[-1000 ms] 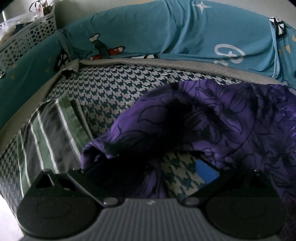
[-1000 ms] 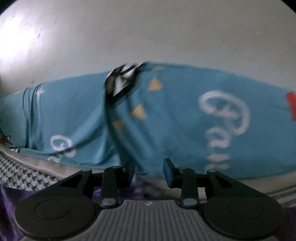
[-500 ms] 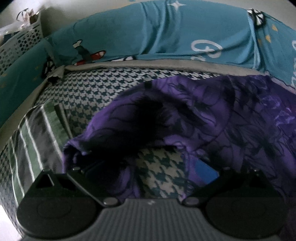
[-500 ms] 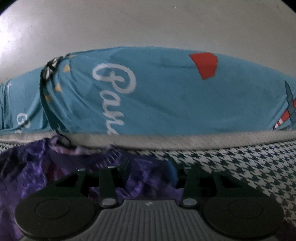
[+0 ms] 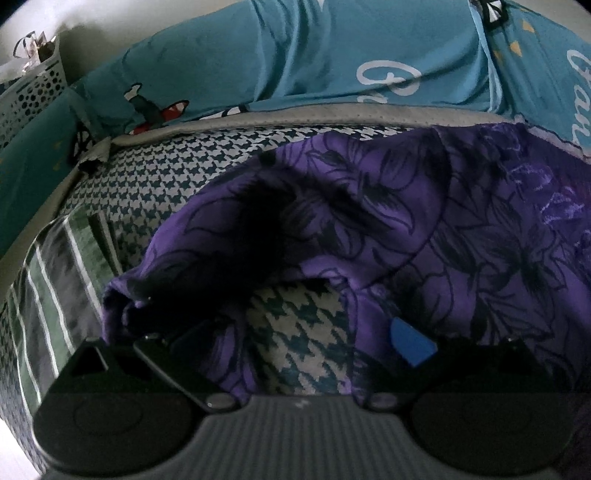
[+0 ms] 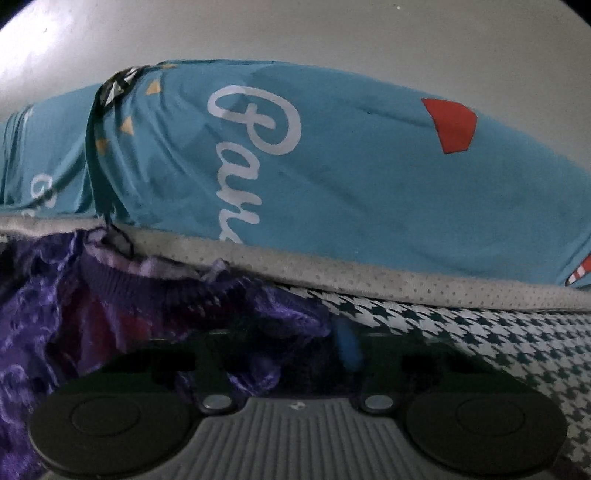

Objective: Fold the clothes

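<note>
A purple garment (image 5: pixel 424 221) with a dark floral print lies spread on the houndstooth bed sheet (image 5: pixel 177 184). My left gripper (image 5: pixel 291 332) stands open and low over the sheet. The garment's near edge is draped over its left finger, and the blue pad of the right fingertip (image 5: pixel 410 343) pokes out from under the cloth. In the right wrist view the garment's ribbed, lacy edge (image 6: pixel 155 291) lies bunched by the grey mattress border. My right gripper (image 6: pixel 295 350) is closing its jaws on a fold of it. Only one blurred blue fingertip (image 6: pixel 347 347) shows.
A folded green, grey and white striped garment (image 5: pixel 48 288) lies at the bed's left edge. Teal printed cushions (image 5: pixel 295 55) (image 6: pixel 369 177) line the back and left side along a grey mattress border (image 6: pixel 406 280). A white perforated basket (image 5: pixel 33 92) stands far left; a pale wall (image 6: pixel 295 29) rises behind.
My right gripper came down and to the right, from facing the teal cushion to the garment's edge, and its jaws narrowed on the cloth. My left gripper shifted slightly and stayed open.
</note>
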